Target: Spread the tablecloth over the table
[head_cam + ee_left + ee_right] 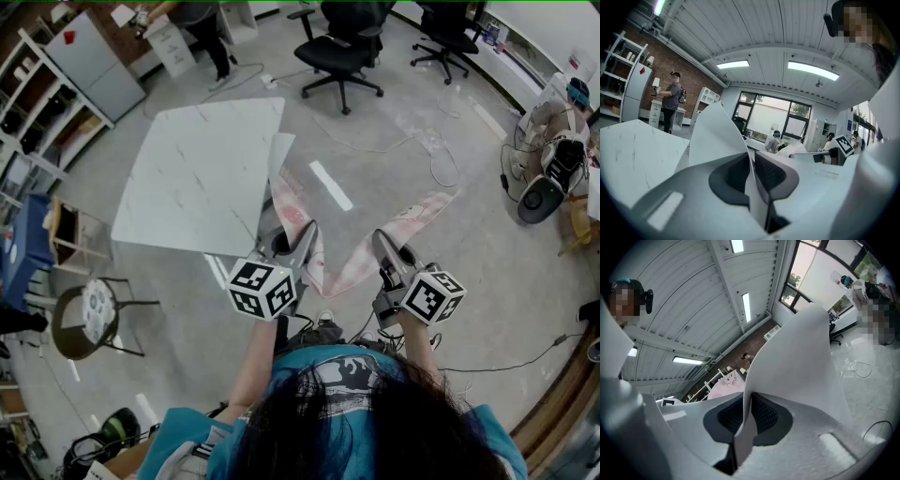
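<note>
While left gripper (302,234) and right gripper (382,244) jaws pinch it, the thin pink-printed tablecloth (412,214) curves in smooth folds.

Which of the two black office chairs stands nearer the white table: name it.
The chair at top centre; the other chair stands farther right of the table.

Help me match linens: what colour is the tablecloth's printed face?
Pink; the tablecloth shows best in head view.
</note>
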Available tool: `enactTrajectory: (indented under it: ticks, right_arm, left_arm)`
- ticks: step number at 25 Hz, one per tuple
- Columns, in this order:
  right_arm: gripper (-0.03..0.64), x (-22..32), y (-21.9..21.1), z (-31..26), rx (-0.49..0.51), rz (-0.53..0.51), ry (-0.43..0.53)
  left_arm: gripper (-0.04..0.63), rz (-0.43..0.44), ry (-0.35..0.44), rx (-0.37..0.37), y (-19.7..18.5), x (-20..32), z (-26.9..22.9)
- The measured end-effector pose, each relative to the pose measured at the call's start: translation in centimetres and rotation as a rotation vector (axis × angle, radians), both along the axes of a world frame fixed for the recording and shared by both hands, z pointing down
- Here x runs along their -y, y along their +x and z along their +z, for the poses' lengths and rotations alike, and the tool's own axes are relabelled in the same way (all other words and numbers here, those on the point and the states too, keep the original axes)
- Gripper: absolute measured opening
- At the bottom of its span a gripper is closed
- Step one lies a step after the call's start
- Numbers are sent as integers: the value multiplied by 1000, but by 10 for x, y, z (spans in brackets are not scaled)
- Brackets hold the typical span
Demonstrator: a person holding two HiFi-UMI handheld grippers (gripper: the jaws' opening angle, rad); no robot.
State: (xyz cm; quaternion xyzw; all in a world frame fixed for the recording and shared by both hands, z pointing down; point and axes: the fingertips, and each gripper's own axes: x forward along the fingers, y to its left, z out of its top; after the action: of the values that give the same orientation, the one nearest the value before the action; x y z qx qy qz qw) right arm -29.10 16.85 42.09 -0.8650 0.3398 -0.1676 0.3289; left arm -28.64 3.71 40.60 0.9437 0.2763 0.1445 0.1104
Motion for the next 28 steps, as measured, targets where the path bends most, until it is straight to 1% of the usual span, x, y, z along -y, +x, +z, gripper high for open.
enactTrajectory:
  ticks: [8, 12, 17, 22, 25, 28]
  right_arm:
    - [25, 15, 1, 7, 34, 20, 22]
    - [26, 16, -1, 13, 50, 36, 6]
    - [31, 15, 7, 17, 70, 40, -17]
    - [31, 17, 31, 15, 74, 13, -16]
    - [31, 19, 52, 18, 84, -19, -17]
    - [31, 17, 83, 23, 87, -61, -13]
  left_arm:
    - [55, 15, -4, 18, 2, 16, 6]
    - [55, 26, -12, 26, 4, 20, 12]
    - [54, 20, -30, 32, 15, 22, 14]
    - [54, -2, -46, 34, 34, 24, 12]
    - [54, -46, -48, 45, 51, 29, 15]
    - [54, -97, -58, 47, 75, 31, 20]
